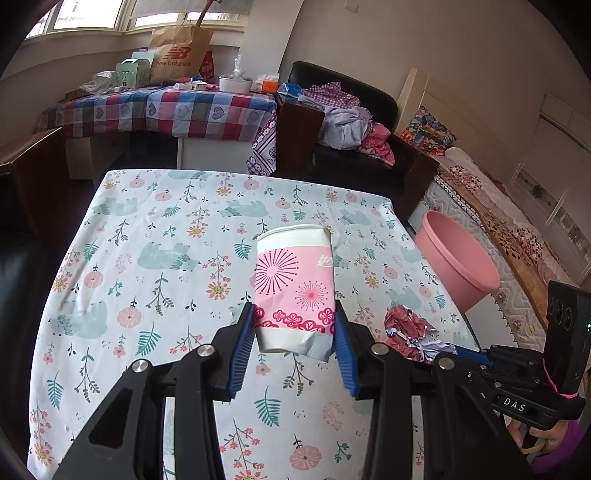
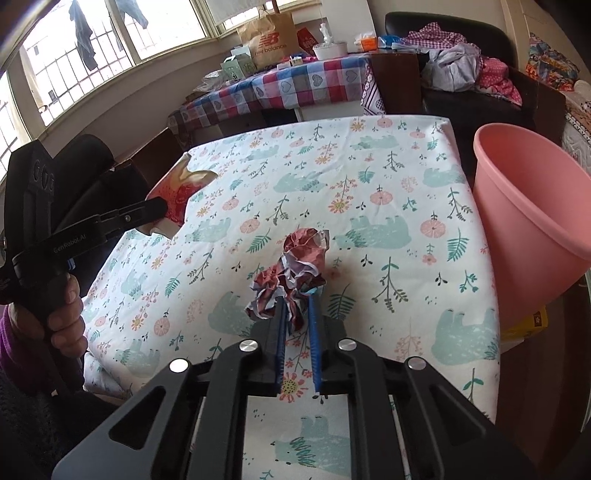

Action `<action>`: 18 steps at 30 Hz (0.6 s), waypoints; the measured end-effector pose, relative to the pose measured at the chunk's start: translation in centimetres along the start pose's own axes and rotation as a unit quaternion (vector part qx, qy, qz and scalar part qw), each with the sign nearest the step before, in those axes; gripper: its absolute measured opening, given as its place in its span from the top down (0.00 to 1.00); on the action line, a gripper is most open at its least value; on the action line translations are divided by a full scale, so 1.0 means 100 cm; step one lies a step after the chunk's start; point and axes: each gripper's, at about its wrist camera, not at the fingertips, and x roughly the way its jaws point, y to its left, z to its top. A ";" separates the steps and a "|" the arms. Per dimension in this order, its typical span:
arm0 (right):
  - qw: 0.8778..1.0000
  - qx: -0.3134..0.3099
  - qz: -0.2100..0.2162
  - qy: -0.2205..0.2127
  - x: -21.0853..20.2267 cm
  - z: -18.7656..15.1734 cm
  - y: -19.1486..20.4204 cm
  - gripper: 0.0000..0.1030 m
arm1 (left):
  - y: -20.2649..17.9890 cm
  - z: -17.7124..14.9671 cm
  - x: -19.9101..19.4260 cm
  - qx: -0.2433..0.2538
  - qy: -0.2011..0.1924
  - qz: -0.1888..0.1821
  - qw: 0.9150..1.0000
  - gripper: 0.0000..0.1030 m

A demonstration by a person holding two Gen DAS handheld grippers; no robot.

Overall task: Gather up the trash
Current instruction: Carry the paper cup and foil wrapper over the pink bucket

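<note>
Both wrist views close, overlooking floral table (image 1: 155,266)

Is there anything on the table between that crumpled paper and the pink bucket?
No. In the right wrist view only bare flowered tablecloth lies between the crumpled paper and the pink bucket.

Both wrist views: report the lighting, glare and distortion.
Left wrist view: soft daylight, windows blown out, black fisheye corners, floral table edges bowed. Right wrist view: brighter, window glare, pink bin stretched at the edge, crumpled paper sharp.
</note>
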 end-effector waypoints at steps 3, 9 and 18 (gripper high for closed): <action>1.000 0.005 0.004 -0.015 -0.006 0.001 -0.003 0.89 | -0.006 0.001 -0.001 0.005 -0.003 -0.005 1.000 0.61; 0.999 0.009 0.008 -0.045 -0.019 0.004 -0.008 0.90 | -0.022 0.006 -0.001 0.021 -0.011 -0.015 1.000 0.61; 0.996 0.025 0.002 -0.088 -0.039 0.007 -0.024 0.90 | -0.047 0.013 0.007 0.046 -0.012 -0.027 0.999 0.62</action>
